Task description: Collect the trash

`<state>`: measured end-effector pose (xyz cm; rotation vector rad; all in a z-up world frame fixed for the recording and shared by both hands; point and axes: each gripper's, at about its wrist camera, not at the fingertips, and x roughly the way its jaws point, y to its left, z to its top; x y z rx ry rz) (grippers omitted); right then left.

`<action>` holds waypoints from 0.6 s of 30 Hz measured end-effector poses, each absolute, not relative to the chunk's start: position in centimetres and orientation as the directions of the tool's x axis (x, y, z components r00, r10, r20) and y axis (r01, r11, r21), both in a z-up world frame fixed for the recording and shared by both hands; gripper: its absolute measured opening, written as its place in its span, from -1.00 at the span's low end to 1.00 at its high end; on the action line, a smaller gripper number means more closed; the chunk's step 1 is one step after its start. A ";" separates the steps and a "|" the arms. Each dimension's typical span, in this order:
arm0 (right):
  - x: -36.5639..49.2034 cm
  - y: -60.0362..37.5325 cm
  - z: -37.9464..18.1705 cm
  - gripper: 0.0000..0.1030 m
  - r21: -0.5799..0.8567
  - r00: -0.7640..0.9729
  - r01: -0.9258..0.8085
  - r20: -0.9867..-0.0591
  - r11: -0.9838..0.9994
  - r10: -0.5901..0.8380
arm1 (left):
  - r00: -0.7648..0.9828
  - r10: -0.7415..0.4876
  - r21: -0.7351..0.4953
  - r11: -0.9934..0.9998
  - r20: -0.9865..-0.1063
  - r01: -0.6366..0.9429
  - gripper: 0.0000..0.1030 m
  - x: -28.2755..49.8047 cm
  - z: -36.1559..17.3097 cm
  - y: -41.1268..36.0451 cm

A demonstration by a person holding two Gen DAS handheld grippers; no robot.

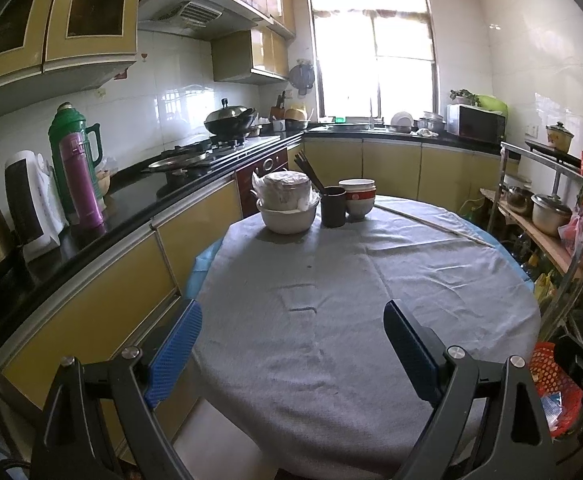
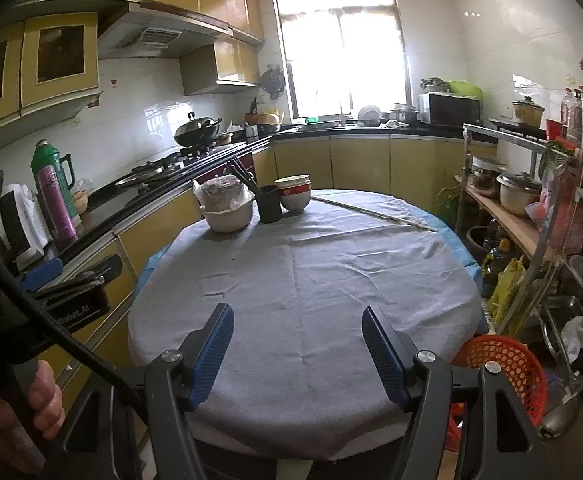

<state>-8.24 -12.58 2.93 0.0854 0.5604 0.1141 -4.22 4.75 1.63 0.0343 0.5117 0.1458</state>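
Observation:
My left gripper (image 1: pixel 293 344) hangs over the near end of a round table (image 1: pixel 331 280) covered with a grey cloth; its blue pads stand wide apart with nothing between them. My right gripper (image 2: pixel 299 352) is over the same near edge, open less wide and also empty. A red plastic basket (image 1: pixel 551 392) sits low at the table's right side, with a blue and white wrapper (image 1: pixel 551 406) in it. In the right wrist view the red basket (image 2: pixel 499 368) shows beside the right finger, and the left gripper (image 2: pixel 73 272) is at the left, held by a hand (image 2: pixel 39 396).
At the table's far end stand a white pot with a bagged lid (image 1: pixel 287 208), a dark cup of chopsticks (image 1: pixel 333 206) and stacked bowls (image 1: pixel 357 198). A long thin stick (image 1: pixel 431 224) lies at the far right. Counter (image 1: pixel 131 200) on the left, cluttered rack (image 1: pixel 547 216) on the right.

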 end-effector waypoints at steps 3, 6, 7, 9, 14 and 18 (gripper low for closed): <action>-7.7 -12.4 2.7 0.36 0.112 0.836 -0.096 -0.531 0.989 0.141 | 0.856 0.157 0.070 0.988 -0.493 -0.141 0.79 -4.0 1.5 4.9; -7.1 -12.4 2.4 0.36 0.115 0.828 -0.103 -0.540 0.988 0.149 | 0.848 0.164 0.070 0.986 -0.505 -0.149 0.79 -3.7 1.3 4.9; -6.9 -12.4 2.3 0.36 0.116 0.825 -0.106 -0.544 0.988 0.152 | 0.846 0.164 0.070 0.986 -0.507 -0.149 0.79 -3.6 1.2 4.9; -6.6 -12.3 2.2 0.36 0.115 0.821 -0.109 -0.549 0.987 0.155 | 0.841 0.167 0.069 0.986 -0.514 -0.154 0.79 -3.3 1.1 4.9; -5.7 -12.6 1.9 0.36 0.120 0.815 -0.117 -0.556 0.986 0.164 | 0.828 0.178 0.078 0.984 -0.532 -0.161 0.79 -2.7 0.9 4.8; -5.0 -13.0 1.9 0.36 0.133 0.810 -0.120 -0.559 0.984 0.175 | 0.820 0.189 0.085 0.982 -0.540 -0.170 0.79 -2.3 1.0 4.7</action>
